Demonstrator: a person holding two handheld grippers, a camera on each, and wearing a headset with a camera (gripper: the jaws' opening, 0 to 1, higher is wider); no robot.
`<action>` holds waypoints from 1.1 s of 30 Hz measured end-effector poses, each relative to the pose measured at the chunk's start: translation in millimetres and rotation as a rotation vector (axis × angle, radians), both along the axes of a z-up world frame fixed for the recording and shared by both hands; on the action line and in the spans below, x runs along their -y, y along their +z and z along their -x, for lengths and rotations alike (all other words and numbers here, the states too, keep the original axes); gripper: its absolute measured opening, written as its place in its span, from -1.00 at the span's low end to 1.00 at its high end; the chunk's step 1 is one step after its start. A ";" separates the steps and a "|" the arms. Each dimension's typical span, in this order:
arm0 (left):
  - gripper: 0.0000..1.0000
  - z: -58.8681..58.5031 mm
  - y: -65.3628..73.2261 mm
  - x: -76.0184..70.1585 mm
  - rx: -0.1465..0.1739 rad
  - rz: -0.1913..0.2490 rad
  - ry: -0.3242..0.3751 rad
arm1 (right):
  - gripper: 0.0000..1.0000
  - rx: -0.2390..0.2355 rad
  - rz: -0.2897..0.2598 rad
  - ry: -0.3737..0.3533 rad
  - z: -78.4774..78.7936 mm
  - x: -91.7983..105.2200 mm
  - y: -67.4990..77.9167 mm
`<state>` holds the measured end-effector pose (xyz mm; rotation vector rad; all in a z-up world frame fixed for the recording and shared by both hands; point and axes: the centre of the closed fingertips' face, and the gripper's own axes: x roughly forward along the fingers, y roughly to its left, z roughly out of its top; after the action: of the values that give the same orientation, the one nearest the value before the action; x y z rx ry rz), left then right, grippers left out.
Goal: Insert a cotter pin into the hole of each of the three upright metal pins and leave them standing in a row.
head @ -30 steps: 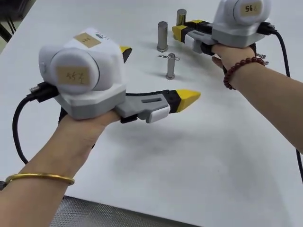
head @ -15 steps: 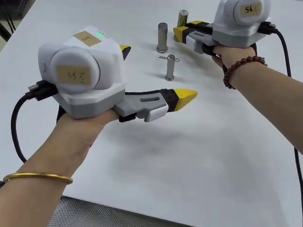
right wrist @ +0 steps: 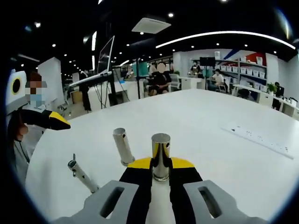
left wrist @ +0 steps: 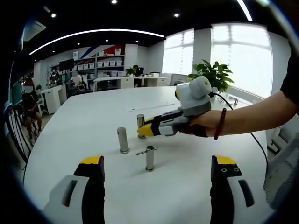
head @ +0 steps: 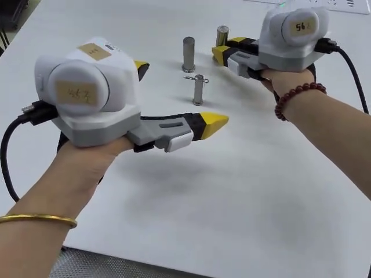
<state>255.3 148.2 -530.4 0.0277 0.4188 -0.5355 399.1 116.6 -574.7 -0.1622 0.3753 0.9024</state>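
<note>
Between right gripper [right wrist: 161, 166] jaws, metal pin [right wrist: 160, 144]

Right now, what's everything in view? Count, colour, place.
metal pins: 3, silver, upright on the table: far pin between the right gripper's jaws, middle pin bare, near pin closest to the person
cotter pin: 1, silver, through the near pin's top
table: 1, white, under everything
strip: 1, white, flat on the table's far side, maybe a power strip
potted plant: 1, green, by the windows
seated people: a few, at background desks
left gripper: 1, white-grey, yellow tips, open, short of the near pin
right gripper: 1, same colours, closed on the far pin
bangle: 1, gold, left wrist
bead bracelet: 1, dark red, right wrist
</note>
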 end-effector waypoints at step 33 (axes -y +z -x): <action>0.98 20.7 13.4 19.3 0.014 0.015 -0.112 | -0.85 -0.009 0.050 0.020 111.6 59.1 5.6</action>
<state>234.6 128.9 -517.0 0.0407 0.4015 -0.6481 287.5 57.6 -569.0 -0.2077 0.4055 0.9142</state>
